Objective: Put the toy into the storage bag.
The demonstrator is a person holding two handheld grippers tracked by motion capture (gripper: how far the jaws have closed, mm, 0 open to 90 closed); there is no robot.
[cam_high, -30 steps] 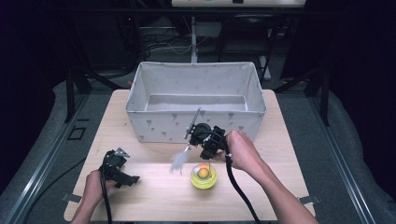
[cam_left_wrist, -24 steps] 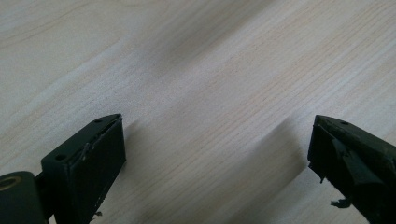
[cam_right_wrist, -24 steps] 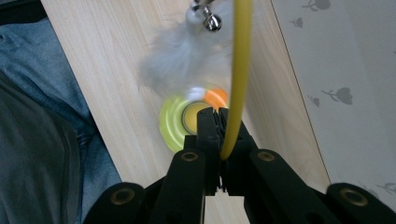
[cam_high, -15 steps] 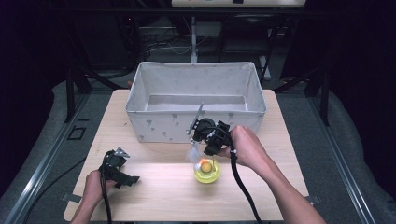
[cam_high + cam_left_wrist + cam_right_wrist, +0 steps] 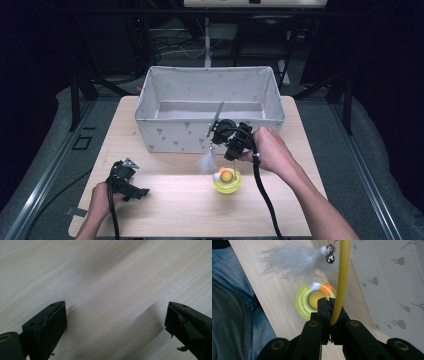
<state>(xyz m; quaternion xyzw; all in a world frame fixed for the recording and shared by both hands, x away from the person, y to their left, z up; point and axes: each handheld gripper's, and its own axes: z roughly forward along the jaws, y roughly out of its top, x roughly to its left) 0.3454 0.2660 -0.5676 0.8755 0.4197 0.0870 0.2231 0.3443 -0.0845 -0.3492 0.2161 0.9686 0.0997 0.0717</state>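
My right gripper [image 5: 329, 302] is closed on the yellow wand [image 5: 342, 277] of a cat toy, above the round yellow base [image 5: 227, 181] on the table [image 5: 165, 205], near the box [image 5: 165, 135]. My left gripper [image 5: 115, 325] is open over bare wood.

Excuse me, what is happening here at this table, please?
A person works at a wooden table with tongs in each hand. The right tongs are shut on the yellow rod of a cat toy, whose white feather and small bell hang from it. Its round yellow base is just in front of a grey fabric bin. The left tongs are open over bare wood.
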